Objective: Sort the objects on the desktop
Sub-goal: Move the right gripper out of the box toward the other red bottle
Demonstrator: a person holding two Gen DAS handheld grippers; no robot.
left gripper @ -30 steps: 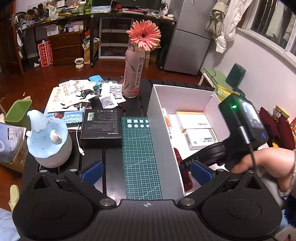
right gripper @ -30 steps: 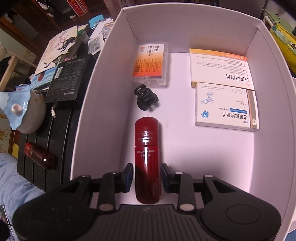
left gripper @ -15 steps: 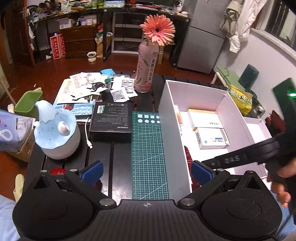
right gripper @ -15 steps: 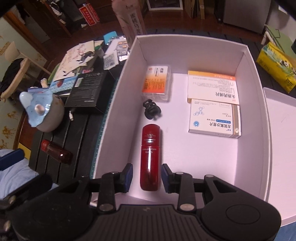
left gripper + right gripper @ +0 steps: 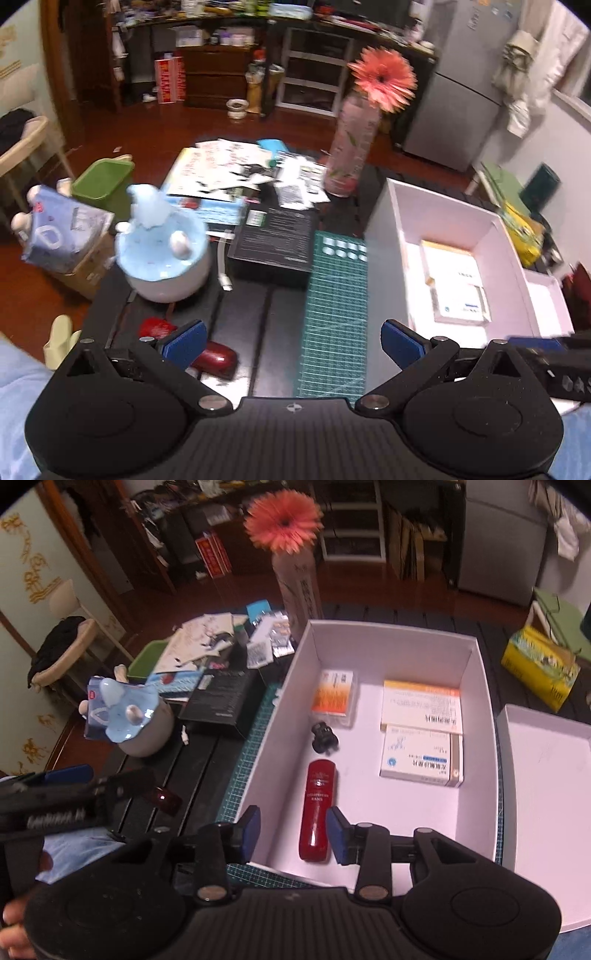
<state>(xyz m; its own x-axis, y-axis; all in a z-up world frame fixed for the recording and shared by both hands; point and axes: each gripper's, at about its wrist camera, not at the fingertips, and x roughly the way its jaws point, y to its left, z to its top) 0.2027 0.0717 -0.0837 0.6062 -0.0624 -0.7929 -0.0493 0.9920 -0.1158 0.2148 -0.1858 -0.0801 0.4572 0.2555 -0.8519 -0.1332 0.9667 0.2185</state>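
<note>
the right gripper [image 5: 293, 834] hangs above the near end of the white box [image 5: 391, 633], its blue pads apart and opening; the red tube [image 5: 317, 810] lies flat on the box floor under the gap, and the pads do not press on it. at twelve o'clock from the tube sits a black hair clip [image 5: 324, 737], then an orange-and-white pill box [image 5: 334, 696]. at one to two o'clock lie two white medicine boxes [image 5: 421, 734], one overlapping the other. the box lid [image 5: 546, 775] rests open-side up at three o'clock, just beside the box.

the left gripper [image 5: 291, 341] has its fingers spread wide with nothing between them. a second dark red tube [image 5: 216, 360] lies on the black slatted table [image 5: 240, 314], partly hidden behind the left pad at about eight o'clock. a green cutting mat [image 5: 336, 310] runs along the box's left wall. at ten o'clock stands a blue-and-white ceramic pot [image 5: 162, 251], with a white cable end [image 5: 223, 275] beside it and a black carton [image 5: 275, 236] at eleven o'clock. papers and foil packets [image 5: 251, 173] are strewn farther off. a pink bottle holding an orange flower [image 5: 382, 79] stands at twelve o'clock.

beyond the table are a red-brown wooden floor, a green bin [image 5: 101, 182] at ten o'clock, dark shelving on the far wall and a grey fridge [image 5: 469, 88] at one o'clock. a yellow packet [image 5: 539, 666] lies at two o'clock in the right wrist view.
</note>
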